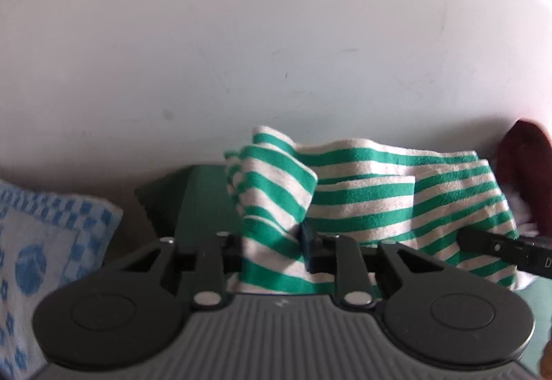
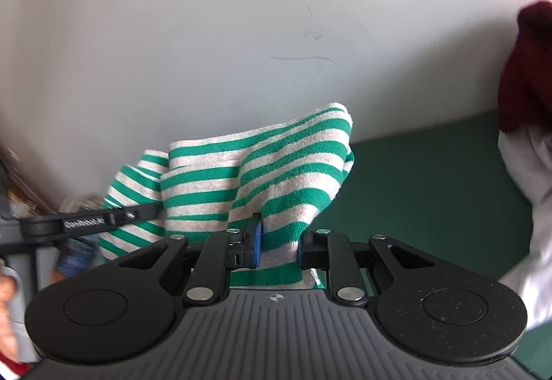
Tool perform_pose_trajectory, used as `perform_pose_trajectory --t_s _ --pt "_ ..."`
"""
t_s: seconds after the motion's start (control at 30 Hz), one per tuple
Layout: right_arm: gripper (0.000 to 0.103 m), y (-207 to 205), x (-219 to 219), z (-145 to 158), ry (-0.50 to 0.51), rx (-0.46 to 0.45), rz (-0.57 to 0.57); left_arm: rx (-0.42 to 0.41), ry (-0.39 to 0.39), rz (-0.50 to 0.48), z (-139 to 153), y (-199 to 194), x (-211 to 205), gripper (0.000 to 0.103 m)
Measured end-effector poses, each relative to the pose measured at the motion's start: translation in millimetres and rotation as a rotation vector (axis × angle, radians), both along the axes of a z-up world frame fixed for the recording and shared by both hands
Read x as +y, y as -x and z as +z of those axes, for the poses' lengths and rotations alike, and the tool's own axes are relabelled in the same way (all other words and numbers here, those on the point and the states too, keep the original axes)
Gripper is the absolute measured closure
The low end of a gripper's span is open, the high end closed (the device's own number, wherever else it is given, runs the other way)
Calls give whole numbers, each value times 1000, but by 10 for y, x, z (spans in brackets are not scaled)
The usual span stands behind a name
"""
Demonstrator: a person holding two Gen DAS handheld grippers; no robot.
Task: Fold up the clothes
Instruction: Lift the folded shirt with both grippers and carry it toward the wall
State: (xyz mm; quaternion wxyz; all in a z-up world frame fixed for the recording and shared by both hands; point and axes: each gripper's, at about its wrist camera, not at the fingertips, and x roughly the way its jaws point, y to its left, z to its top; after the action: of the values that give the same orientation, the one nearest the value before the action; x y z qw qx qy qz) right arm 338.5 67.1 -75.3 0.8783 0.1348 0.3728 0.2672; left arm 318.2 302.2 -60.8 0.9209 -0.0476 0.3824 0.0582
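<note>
A green-and-white striped garment [image 1: 362, 187] hangs bunched between both grippers, lifted off the dark green surface [image 1: 207, 200]. My left gripper [image 1: 272, 252] is shut on a fold of the striped garment at its left end. In the right wrist view the same striped garment [image 2: 248, 173] rises in front of a white wall, and my right gripper [image 2: 279, 249] is shut on its right end, the blue pads [image 2: 258, 243] pressing the cloth. The right gripper's finger [image 1: 496, 247] shows at the left view's right edge; the left gripper's finger [image 2: 89, 223] shows at the right view's left.
A blue-and-white patterned cloth [image 1: 41, 242] lies at the left. A dark red garment [image 2: 528, 69] sits on white cloth [image 2: 531, 207] at the right on the green surface [image 2: 431, 180]. A white wall [image 1: 276, 35] stands close behind. A person's hand [image 2: 7, 311] shows at lower left.
</note>
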Motion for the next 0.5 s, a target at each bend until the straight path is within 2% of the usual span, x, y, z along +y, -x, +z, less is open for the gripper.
perform_pose_trajectory --t_s 0.07,0.23,0.33,0.37,0.43,0.5 --pt "87 -82 93 -68 68 -13 -14 -3 -17 -4 -97 -118 45 88" --pt "87 -186 150 -210 159 -17 -40 40 -6 -2 -311 -289 144 87" --pt "81 -222 171 -232 243 -33 -9 36 -31 -19 -349 -264 175 80" --pt "78 -200 149 -209 260 -47 -8 34 -59 -25 -344 -246 174 71" --pt "73 -111 5 -106 257 -96 -37 15 -107 -41 -288 -137 168 71" --pt "67 3 -132 5 240 -152 -69 -39 -149 -46 -171 50 164 72"
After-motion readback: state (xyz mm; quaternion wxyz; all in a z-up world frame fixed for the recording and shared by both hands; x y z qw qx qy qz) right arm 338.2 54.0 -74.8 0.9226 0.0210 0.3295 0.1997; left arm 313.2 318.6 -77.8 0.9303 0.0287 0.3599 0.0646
